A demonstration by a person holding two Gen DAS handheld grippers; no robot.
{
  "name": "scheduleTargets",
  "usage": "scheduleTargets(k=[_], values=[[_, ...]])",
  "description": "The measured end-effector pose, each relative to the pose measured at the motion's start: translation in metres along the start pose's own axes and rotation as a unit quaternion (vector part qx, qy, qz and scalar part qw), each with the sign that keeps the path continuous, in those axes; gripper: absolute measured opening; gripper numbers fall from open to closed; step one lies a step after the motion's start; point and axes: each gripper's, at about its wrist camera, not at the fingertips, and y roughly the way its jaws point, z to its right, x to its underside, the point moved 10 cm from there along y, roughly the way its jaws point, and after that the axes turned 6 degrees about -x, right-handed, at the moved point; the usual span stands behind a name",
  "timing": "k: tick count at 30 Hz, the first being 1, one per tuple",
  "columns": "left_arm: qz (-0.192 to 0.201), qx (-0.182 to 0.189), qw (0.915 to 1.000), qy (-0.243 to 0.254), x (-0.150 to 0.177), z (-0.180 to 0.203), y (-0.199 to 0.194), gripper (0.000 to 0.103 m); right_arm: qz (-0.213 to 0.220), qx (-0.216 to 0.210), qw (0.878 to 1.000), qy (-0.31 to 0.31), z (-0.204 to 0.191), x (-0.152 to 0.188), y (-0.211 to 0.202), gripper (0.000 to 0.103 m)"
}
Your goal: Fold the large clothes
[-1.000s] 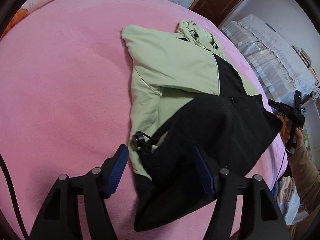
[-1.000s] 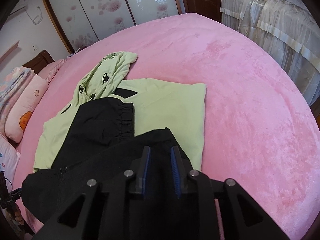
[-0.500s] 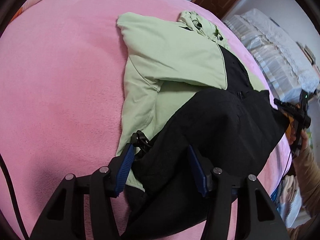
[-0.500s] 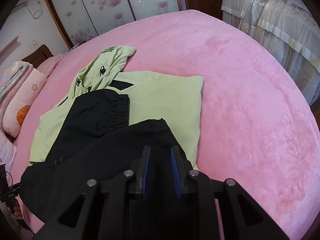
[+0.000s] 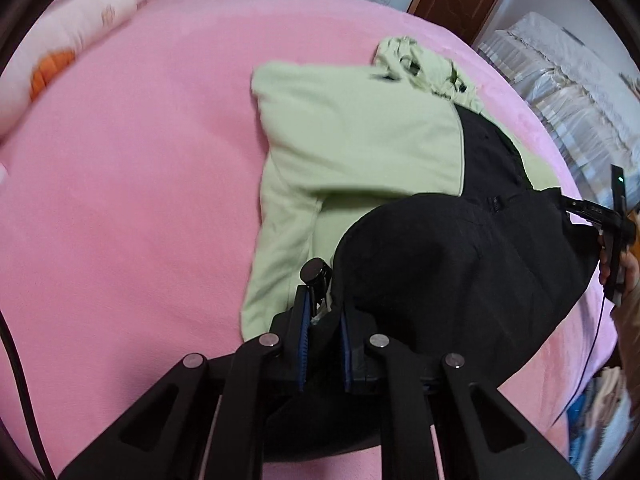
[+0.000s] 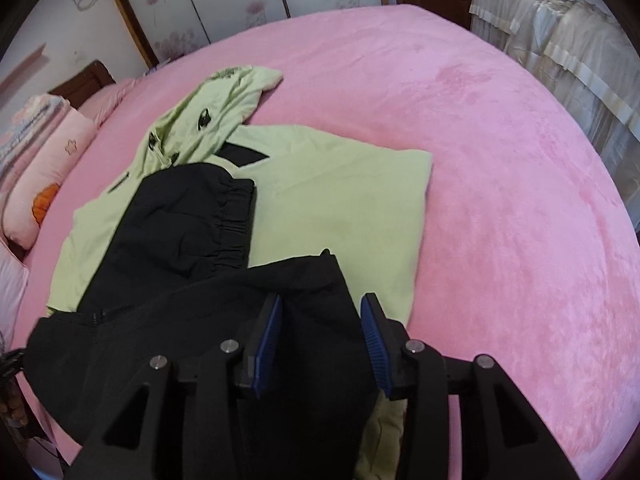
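Note:
A light-green hooded jacket (image 5: 360, 140) with black panels (image 5: 440, 260) lies spread on the pink bed (image 5: 120, 200). My left gripper (image 5: 323, 304) is closing; its blue pads pinch the black hem beside a cord toggle (image 5: 315, 272), and a black fold bulges just to the right. In the right wrist view the hood (image 6: 208, 116) points to the far left. The green body (image 6: 340, 192) lies flat, with the black part (image 6: 180, 240) folded over it. My right gripper (image 6: 322, 308) is opening. Black cloth lies between its pads, which do not press on it.
Pink pillows (image 6: 48, 152) (image 5: 68, 40) lie at the bed's head. Cloth-covered furniture (image 6: 560, 40) (image 5: 568, 92) stands beyond the bed's far side. Flowered wardrobe doors (image 6: 240, 0) line the back wall. A person's hand (image 5: 630, 268) shows at the right edge. Bare pink cover (image 6: 500, 160) surrounds the jacket.
My left gripper went from wide open to nearly closed on the black hem by the toggle. My right gripper, earlier shut on the black cloth, has spread its jaws and sunk lower.

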Motion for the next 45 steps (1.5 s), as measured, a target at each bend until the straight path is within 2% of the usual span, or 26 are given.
scheduleTargets(k=[3,6,7,9,11,15,17,19,21,23,25,28,32,35,39,41,43,45], values=[[0.022,-0.02,0.9995,0.005,-0.016,0.001,-0.021,0.01,-0.029,0.005,1.0,-0.003,0.003,0.005,0.018,0.043],[0.038,-0.032,0.9988,-0.007,-0.036,-0.003,-0.038,0.01,-0.021,0.0,1.0,-0.01,0.001,0.009,0.018,0.04],[0.042,-0.042,0.9982,-0.008,-0.045,-0.004,-0.043,0.01,-0.018,-0.007,1.0,-0.015,-0.002,0.011,0.016,0.015],[0.053,-0.059,0.9968,-0.004,-0.061,-0.005,-0.05,0.01,-0.009,0.003,1.0,-0.028,-0.006,0.014,0.006,0.011],[0.066,-0.079,0.9946,0.01,-0.081,-0.003,-0.057,0.01,0.007,0.007,0.999,-0.036,-0.01,0.013,-0.01,0.009],[0.095,-0.113,0.9883,0.039,-0.124,0.008,-0.064,0.01,0.086,-0.006,0.996,-0.014,-0.012,-0.012,-0.061,0.009],[0.115,-0.14,0.9822,0.051,-0.154,0.016,-0.062,0.01,0.127,-0.004,0.992,-0.003,-0.01,-0.032,-0.083,0.009],[0.133,-0.162,0.9759,0.06,-0.19,0.02,-0.053,0.01,0.166,0.004,0.986,0.009,-0.005,-0.056,-0.096,0.009],[0.14,-0.168,0.9742,0.055,-0.217,0.023,-0.042,0.01,0.193,0.009,0.981,0.028,0.003,-0.081,-0.098,0.009],[0.149,-0.184,0.9697,0.059,-0.245,0.026,-0.023,0.01,0.206,0.01,0.978,0.042,0.01,-0.099,-0.091,0.009],[0.145,-0.201,0.9668,0.06,-0.269,0.03,0.008,0.01,0.21,0.029,0.976,0.051,0.016,-0.118,-0.072,0.009],[0.128,-0.216,0.9664,0.057,-0.288,0.032,0.06,0.01,0.19,0.059,0.978,0.06,0.026,-0.13,-0.034,0.009],[0.094,-0.241,0.9644,0.057,-0.287,0.031,0.125,0.012,0.145,0.089,0.981,0.09,0.046,-0.121,0.015,0.01],[0.064,-0.26,0.962,0.055,-0.275,0.026,0.17,0.018,0.122,0.099,0.981,0.115,0.058,-0.109,0.037,0.012],[0.077,-0.268,0.9587,0.054,-0.274,0.025,0.186,0.026,0.117,0.091,0.978,0.147,0.07,-0.102,0.038,0.032],[0.077,-0.26,0.9615,0.045,-0.275,0.023,0.182,0.032,0.121,0.08,0.977,0.156,0.072,-0.103,0.031,0.032],[0.084,-0.237,0.9677,0.013,-0.279,0.017,0.169,0.062,0.127,0.072,0.976,0.162,0.07,-0.106,0.02,0.032],[0.115,-0.219,0.9683,-0.031,-0.286,0.004,0.139,0.069,0.145,0.042,0.975,0.164,0.062,-0.112,0.002,0.032]])
